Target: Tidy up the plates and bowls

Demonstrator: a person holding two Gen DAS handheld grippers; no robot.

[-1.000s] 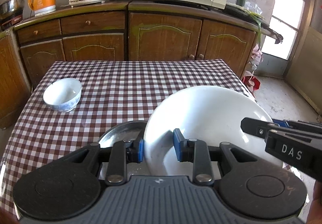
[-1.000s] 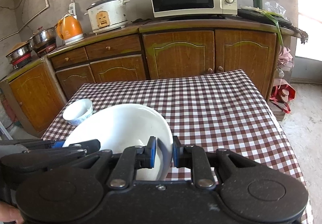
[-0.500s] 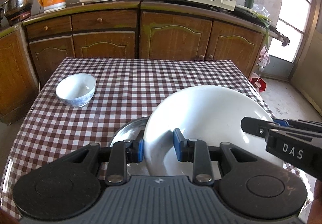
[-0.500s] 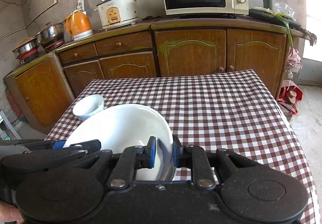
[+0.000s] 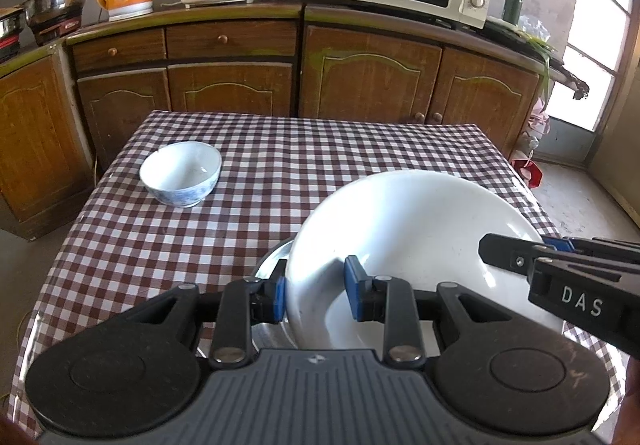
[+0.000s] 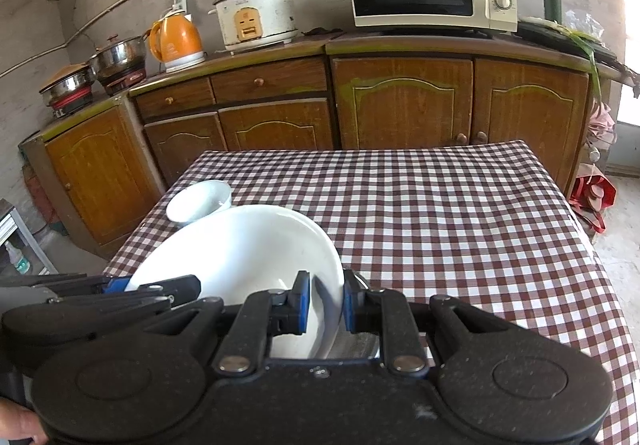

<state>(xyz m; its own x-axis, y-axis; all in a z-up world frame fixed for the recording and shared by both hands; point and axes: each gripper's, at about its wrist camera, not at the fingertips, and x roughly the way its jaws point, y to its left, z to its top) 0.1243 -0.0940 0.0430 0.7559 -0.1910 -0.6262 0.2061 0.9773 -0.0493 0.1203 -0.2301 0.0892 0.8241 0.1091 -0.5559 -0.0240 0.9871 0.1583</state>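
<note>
Metal dish mostly hidden under white bowl; small bowl partly hidden behind it.

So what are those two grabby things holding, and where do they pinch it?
Both hold one big white bowl. The left gripper pinches its left rim; the right gripper pinches the opposite, right rim.

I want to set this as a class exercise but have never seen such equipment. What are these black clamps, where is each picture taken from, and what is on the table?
No robot here: a person holds a two-finger clamp in each hand, each with a camera looking along its fingers. One picture comes from the left gripper, the other from the right gripper. Both are shut on opposite rims of one large white bowl, above a metal dish. A small white bowl stands apart on the checked tablecloth.
</note>
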